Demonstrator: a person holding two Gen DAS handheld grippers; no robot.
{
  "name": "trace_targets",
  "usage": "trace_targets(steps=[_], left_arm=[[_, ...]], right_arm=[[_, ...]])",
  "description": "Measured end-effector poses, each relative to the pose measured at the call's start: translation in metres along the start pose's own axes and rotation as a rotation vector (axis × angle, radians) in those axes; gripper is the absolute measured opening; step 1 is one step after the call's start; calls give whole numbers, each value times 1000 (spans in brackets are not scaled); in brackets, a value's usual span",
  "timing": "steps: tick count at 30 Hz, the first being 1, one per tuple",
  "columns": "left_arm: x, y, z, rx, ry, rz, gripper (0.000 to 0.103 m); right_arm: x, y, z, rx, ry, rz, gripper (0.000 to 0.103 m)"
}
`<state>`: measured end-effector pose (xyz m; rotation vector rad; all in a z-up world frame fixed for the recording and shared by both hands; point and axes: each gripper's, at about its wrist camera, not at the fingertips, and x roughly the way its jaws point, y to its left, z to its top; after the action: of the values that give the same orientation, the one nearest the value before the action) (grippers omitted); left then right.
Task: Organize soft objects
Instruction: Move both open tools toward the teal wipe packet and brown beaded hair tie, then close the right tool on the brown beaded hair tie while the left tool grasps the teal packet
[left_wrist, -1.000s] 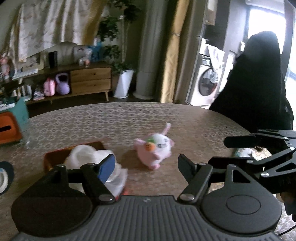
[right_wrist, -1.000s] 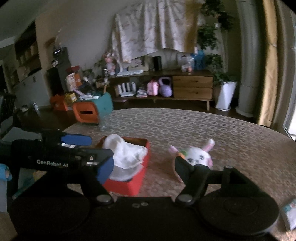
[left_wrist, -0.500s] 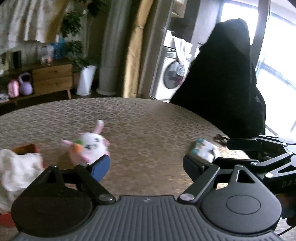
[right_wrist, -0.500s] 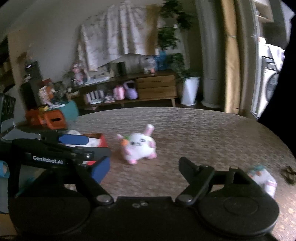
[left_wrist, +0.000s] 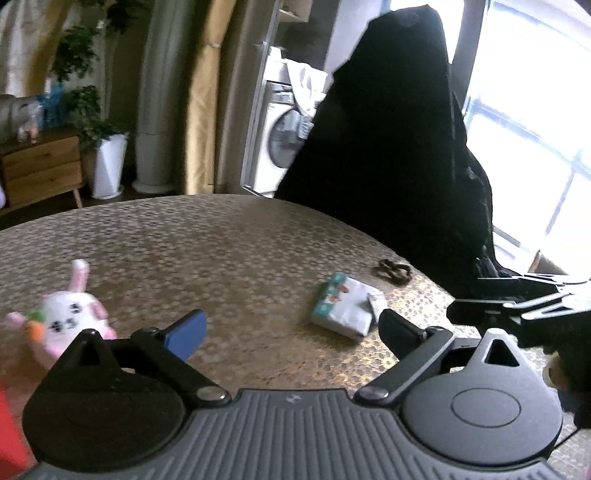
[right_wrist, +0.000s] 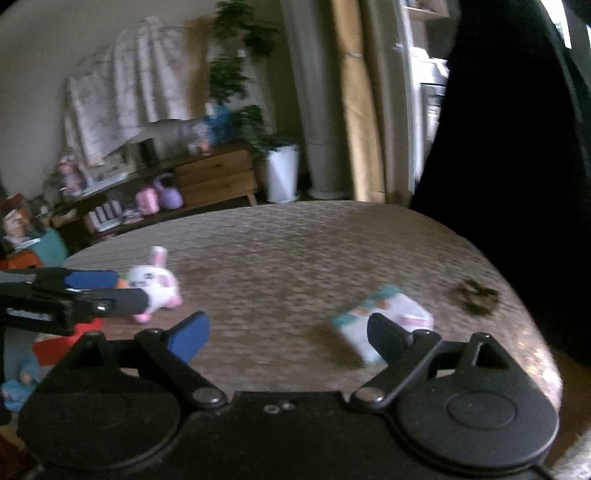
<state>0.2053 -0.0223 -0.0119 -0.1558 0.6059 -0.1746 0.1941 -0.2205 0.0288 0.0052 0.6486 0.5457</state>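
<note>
While both claws hung above the patterned table (left_wrist: 240, 240), you had neither one closed on anything. At the far left of the left-wrist view, a sliver of the red box (left_wrist: 9, 435) lay down beside the left claw (left_wrist: 291, 328); I judge it to be the bin for the soft items, kept within easy reach. Next, the pink-and-white plush rabbit (left_wrist: 64, 319) lay on the table just outside that claw's blue-padded finger, to its left and a little ahead, not between the fingers. Your left claw was spread wide and empty, with bare tabletop in the gap. Ahead and slightly right of its centre lay the small tissue pack (left_wrist: 341, 308), flat on the table, close to the dark right finger but apart from it. Beyond the pack sat a dark hair tie (left_wrist: 395, 267), near the table edge.

From the right-wrist view, your right claw (right_wrist: 288, 332) was likewise released and empty. The tissue pack (right_wrist: 384, 314) lay just ahead of its right finger, partly hidden by it; contact cannot be determined because of blur. My assessment: the open spread and heading suggest the pack was your next pick, probably with the right claw.
</note>
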Motion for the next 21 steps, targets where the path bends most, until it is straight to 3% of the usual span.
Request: trace_targets(steps=[10,17,21], left_arm=[[69,-34,4,43,38,-48,103],[117,-61,0,43,43,-56,103],[141,-81,-3,102,47,-50,103]], right_arm=[[22,-92,-4,68,27,-138,95],[64,-147,2,137,75,-203,95],[90,-169,8,145,97,-229,95]])
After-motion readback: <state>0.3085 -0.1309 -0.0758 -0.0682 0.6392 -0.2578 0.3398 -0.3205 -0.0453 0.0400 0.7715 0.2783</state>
